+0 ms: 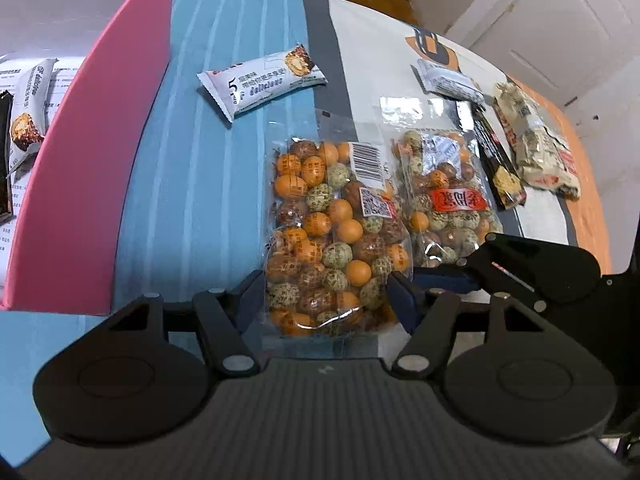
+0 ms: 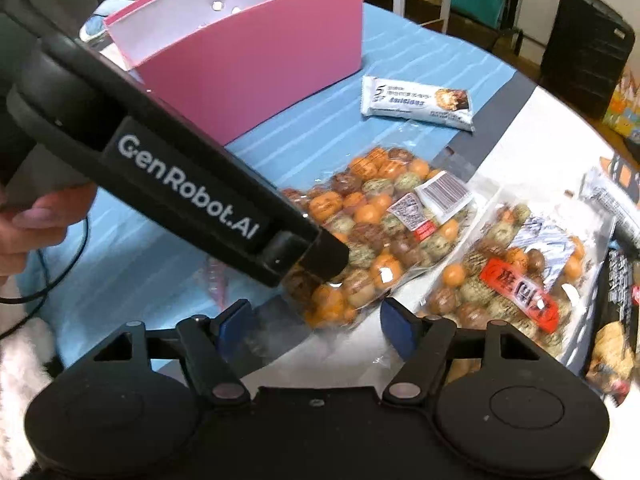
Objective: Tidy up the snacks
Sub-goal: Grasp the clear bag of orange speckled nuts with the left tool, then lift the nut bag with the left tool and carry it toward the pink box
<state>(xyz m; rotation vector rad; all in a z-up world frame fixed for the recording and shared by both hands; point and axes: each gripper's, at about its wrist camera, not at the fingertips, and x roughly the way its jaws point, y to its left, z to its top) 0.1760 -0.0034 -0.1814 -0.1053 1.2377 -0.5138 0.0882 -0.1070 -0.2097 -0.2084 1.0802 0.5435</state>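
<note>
A clear bag of orange, brown and speckled coated nuts [image 1: 332,224] lies on the blue striped cloth. My left gripper [image 1: 328,300] straddles its near end, and both blue pads touch the bag's sides. In the right wrist view one left finger [image 2: 320,254] rests against that bag [image 2: 376,216]. My right gripper [image 2: 316,322] stands open around the bag's clear corner, with a gap at each pad. A second nut bag with a red label [image 2: 516,276] lies to its right. The pink box [image 2: 256,60] stands behind and holds a white bar [image 1: 30,108].
A white snack bar [image 1: 264,80] lies loose beside the box. At the right are a grey-white wrapper [image 1: 448,78], a black packet [image 1: 500,164] and pale packets [image 1: 540,148]. A person's hand [image 2: 32,224] holds the left gripper. A black suitcase [image 2: 588,40] stands beyond the table.
</note>
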